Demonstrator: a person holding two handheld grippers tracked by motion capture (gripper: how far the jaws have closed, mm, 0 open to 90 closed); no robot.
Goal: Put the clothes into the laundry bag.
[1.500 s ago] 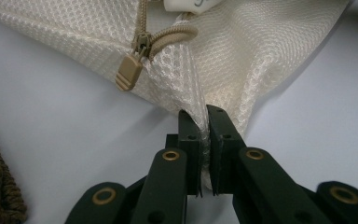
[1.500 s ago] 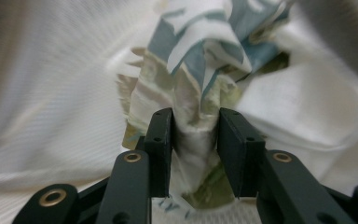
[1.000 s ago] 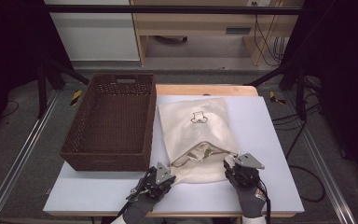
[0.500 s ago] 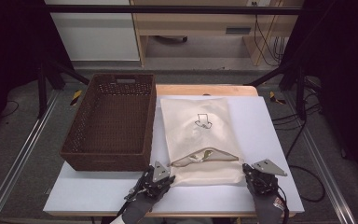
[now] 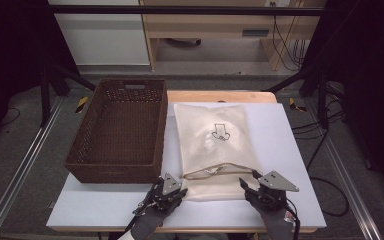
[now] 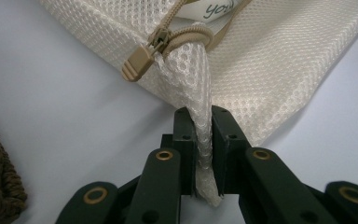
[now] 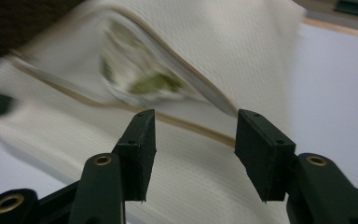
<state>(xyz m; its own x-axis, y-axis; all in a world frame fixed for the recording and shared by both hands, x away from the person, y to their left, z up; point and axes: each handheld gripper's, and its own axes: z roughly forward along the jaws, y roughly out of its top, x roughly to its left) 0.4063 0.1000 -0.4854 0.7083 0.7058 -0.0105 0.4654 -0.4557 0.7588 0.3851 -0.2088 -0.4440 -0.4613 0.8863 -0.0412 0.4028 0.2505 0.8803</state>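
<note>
Cream mesh bag flat on white table, lying from centre toward 6 o'clock, just beside brown wicker basket at 9 o'clock of it. Zipper opening gaping across the near end; small black print on the upper face.

Left gripper at 7 o'clock of the bag, clenched on the bag's near-left corner. In left gripper view: jaws pinched on a raised fold of mesh, tan zipper pull directly at 12 o'clock of the left gripper.

Right gripper at 5 o'clock of the bag, at its near-right corner. In right gripper view: right gripper released, jaws spread wide, bag fabric and tan zipper line visible through the gap; contact with mesh not determinable. View partly blurred.
</note>
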